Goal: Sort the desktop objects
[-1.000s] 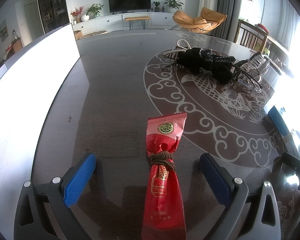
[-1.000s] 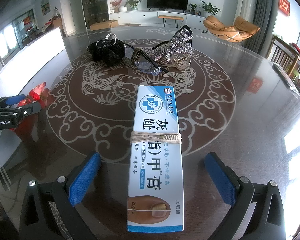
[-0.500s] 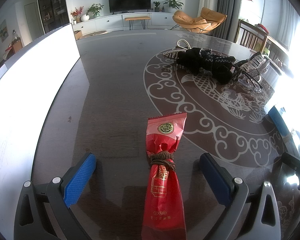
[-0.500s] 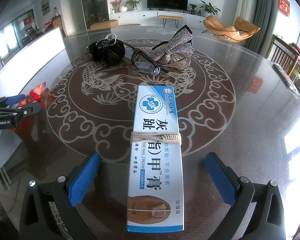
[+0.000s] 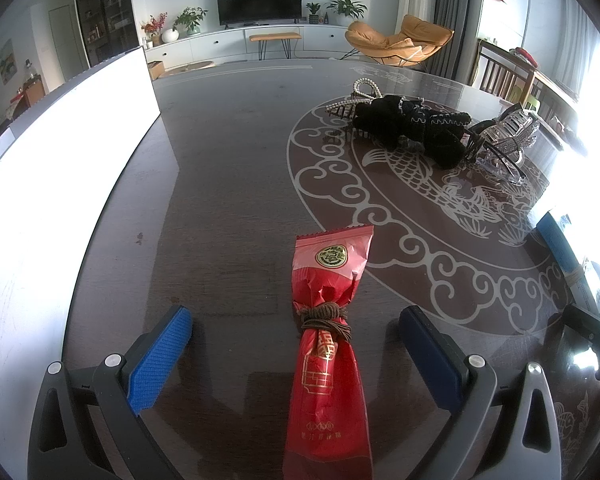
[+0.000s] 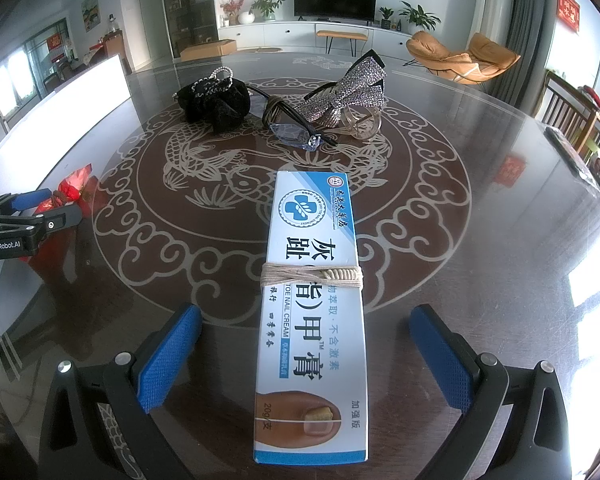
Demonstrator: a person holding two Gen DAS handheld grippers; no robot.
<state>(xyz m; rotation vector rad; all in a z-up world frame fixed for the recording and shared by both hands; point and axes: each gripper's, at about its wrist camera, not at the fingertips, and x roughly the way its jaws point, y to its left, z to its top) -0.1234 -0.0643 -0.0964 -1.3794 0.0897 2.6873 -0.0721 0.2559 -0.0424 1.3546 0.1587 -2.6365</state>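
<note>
Plainly, your left gripper [image 5: 296, 344] stands with its jaws wide apart, and the red sachet [image 5: 327, 356] tied with brown cord lies lengthwise between them at the bottom centre of the left wrist view, touching neither blue pad. Only that view shows the sachet whole; in the right wrist view you catch just a scrap of it at the left edge, half hidden behind the left gripper's black frame. To the left in the left wrist view a bright white panel [image 5: 60, 184] borders the desk [image 5: 228, 184].

Move to the right wrist view and your right gripper [image 6: 306, 348] is equally spread, with the blue-and-white cream box [image 6: 312, 320], bound by pale twine, lying flat between the jaws at the lower centre, clear of both pads. The left wrist view gives you only a sliver of that box at its right edge.

Beyond, in the upper centre of the right wrist view, the black scrunchie [image 6: 216, 102], the glasses [image 6: 296, 134] and the rhinestone bow clip [image 6: 348, 92] sit bunched together on the desk's fish pattern, well apart from both grippers. Nothing lies between them and the box.
</note>
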